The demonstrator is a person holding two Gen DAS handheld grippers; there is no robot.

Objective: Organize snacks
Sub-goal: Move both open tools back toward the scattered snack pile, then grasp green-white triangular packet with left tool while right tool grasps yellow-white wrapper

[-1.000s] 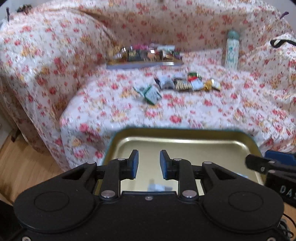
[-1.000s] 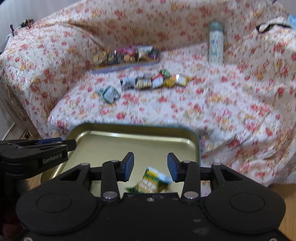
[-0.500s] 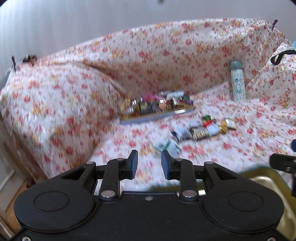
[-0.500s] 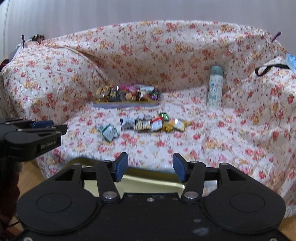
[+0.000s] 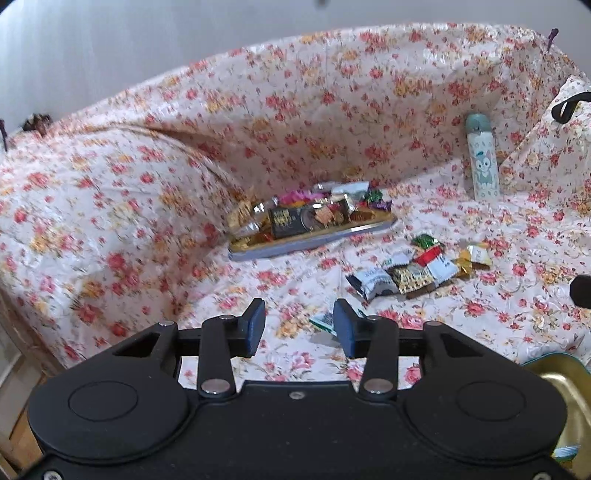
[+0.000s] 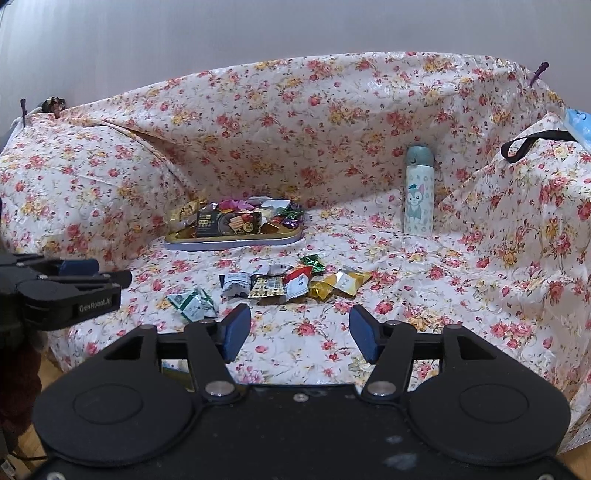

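- The left gripper (image 5: 299, 328) hovers over the flowered sofa cover (image 5: 155, 221), its fingers opening and empty.
- The right gripper (image 6: 300, 332) likewise opens on nothing.
- Loose snacks (image 6: 291, 282) lie at its 12 o'clock, before the full tray (image 6: 236, 242).
- A bottle (image 6: 418, 195) stands at 1 o'clock.

Ahead of me a floral cover (image 6: 280, 122) drapes the whole sofa, a pale bottle with a cartoon cat and a grey-green cap (image 6: 418, 192) stands upright against its backrest on the right, a black strap (image 6: 532, 142) loops over the right armrest, and a plain wall (image 6: 258, 29) rises behind.
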